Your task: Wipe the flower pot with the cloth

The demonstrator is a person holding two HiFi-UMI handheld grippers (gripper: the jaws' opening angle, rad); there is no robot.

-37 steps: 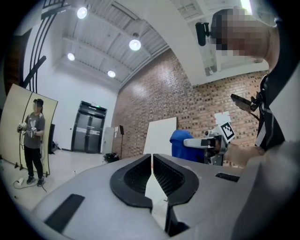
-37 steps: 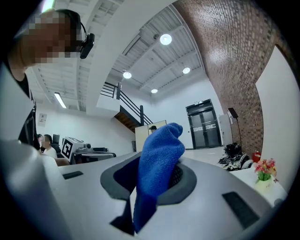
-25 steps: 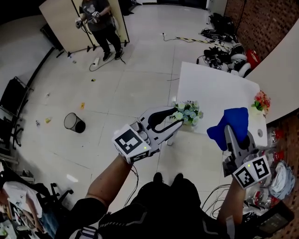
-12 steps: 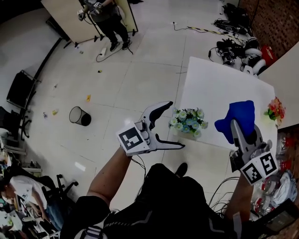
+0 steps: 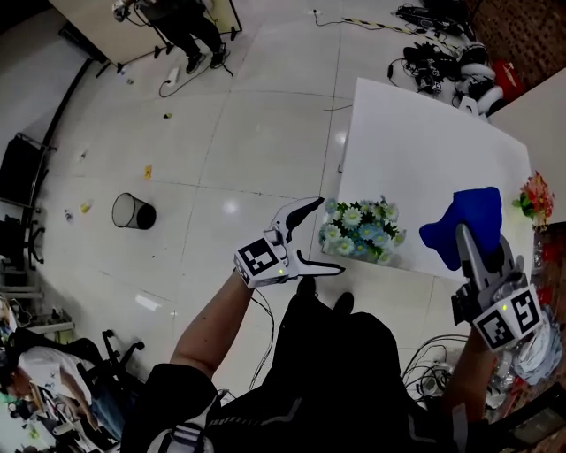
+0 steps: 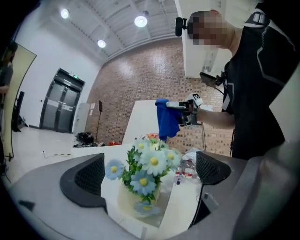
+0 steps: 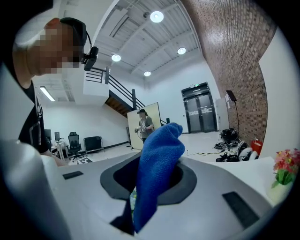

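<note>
A pale flower pot (image 5: pixel 358 241) with blue and white flowers stands at the near edge of the white table (image 5: pixel 416 142). My left gripper (image 5: pixel 329 236) is level with it, just to its left. Its jaws have just been opening and now stand wide, with nothing pressed between them. In the left gripper view the pot (image 6: pixel 138 199) sits a little ahead, between the two pads (image 6: pixel 89 180). My right gripper (image 5: pixel 469 239) is over the table's right side, shut on a blue cloth (image 5: pixel 464 221). The cloth (image 7: pixel 157 164) sticks up out of the jaws.
A second small pot with red and pink flowers (image 5: pixel 535 193) stands at the table's right edge. On the floor are a black bin (image 5: pixel 133 212) to the left and cables and gear (image 5: pixel 442 62) beyond the table. A person (image 5: pixel 177 18) stands far off.
The left jaws went from nearly closed to wide open, and that gripper sank to beside the pot. The right gripper shifted a little with the cloth still in it.
</note>
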